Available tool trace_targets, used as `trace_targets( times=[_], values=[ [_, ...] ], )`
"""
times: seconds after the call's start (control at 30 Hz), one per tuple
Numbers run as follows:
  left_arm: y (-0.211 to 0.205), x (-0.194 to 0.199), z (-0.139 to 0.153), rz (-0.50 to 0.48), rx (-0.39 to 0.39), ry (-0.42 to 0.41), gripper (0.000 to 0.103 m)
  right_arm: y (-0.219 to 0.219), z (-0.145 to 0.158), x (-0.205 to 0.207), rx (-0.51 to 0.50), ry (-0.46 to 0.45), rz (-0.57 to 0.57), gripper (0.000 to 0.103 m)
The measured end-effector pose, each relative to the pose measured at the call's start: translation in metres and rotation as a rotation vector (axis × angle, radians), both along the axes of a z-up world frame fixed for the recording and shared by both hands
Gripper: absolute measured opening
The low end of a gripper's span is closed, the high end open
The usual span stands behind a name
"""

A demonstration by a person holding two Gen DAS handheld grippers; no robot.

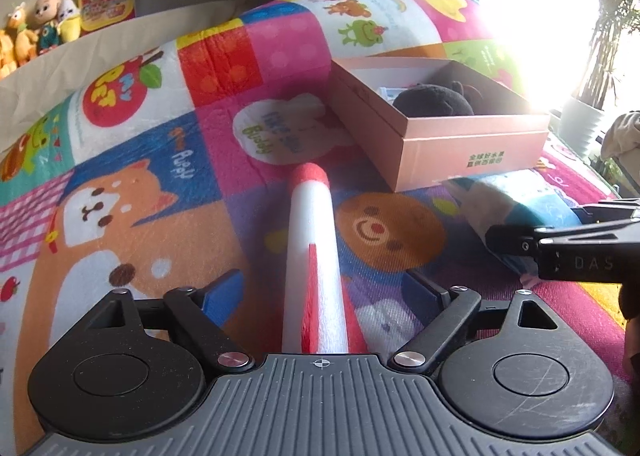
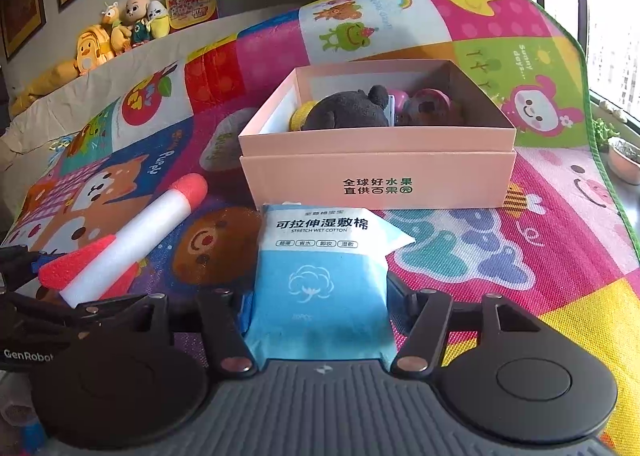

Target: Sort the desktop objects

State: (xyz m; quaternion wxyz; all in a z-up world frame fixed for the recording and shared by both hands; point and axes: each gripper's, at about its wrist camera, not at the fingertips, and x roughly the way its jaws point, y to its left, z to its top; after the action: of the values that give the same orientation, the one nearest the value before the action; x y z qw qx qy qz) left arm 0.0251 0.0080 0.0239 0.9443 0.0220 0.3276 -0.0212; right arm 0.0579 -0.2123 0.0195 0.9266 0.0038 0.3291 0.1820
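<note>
A white foam rocket with red tip and fins (image 1: pixel 312 268) lies on the colourful play mat between the fingers of my left gripper (image 1: pixel 326 288). The fingers (image 1: pixel 224 288) stand wide apart and do not touch it. It also shows in the right wrist view (image 2: pixel 132 236). My right gripper (image 2: pixel 320 300) straddles a blue-and-white pack of wet cotton pads (image 2: pixel 320 276), the jaws close at its sides. The pack also shows in the left wrist view (image 1: pixel 500 208). A pink cardboard box (image 2: pixel 380 172) holds a dark plush toy (image 2: pixel 348 112) and other small toys.
The mat (image 2: pixel 540 256) covers a raised surface. Its green edge (image 2: pixel 600 128) drops off at the right near potted plants (image 1: pixel 580 124). Plush toys (image 2: pixel 120 32) sit on a ledge at the back left. My right gripper body shows in the left wrist view (image 1: pixel 560 252).
</note>
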Motion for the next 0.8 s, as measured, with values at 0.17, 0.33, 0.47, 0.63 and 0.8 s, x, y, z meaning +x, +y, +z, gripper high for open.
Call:
trace_targets(
  times=[0.17, 0.33, 0.47, 0.63, 0.8],
  values=[
    [0.002, 0.018, 0.002, -0.004, 0.019, 0.002, 0.067, 0.0, 0.0, -0.001, 0.003, 0.0, 0.0, 0.061],
    [0.005, 0.018, -0.005, -0.022, 0.011, 0.029, 0.036, 0.0, 0.0, 0.0, 0.002, 0.0, 0.0, 0.061],
    [0.005, 0.0, 0.003, -0.045, 0.014, 0.009, 0.033, 0.0, 0.002, -0.003, -0.016, 0.003, 0.007, 0.059],
    [0.002, -0.035, 0.025, -0.098, 0.015, -0.028, 0.033, -0.019, 0.017, -0.024, -0.034, 0.036, 0.091, 0.055],
    [-0.011, -0.048, 0.061, -0.138, -0.036, -0.089, 0.033, -0.064, 0.053, -0.046, 0.013, -0.021, 0.068, 0.055]
  ],
)
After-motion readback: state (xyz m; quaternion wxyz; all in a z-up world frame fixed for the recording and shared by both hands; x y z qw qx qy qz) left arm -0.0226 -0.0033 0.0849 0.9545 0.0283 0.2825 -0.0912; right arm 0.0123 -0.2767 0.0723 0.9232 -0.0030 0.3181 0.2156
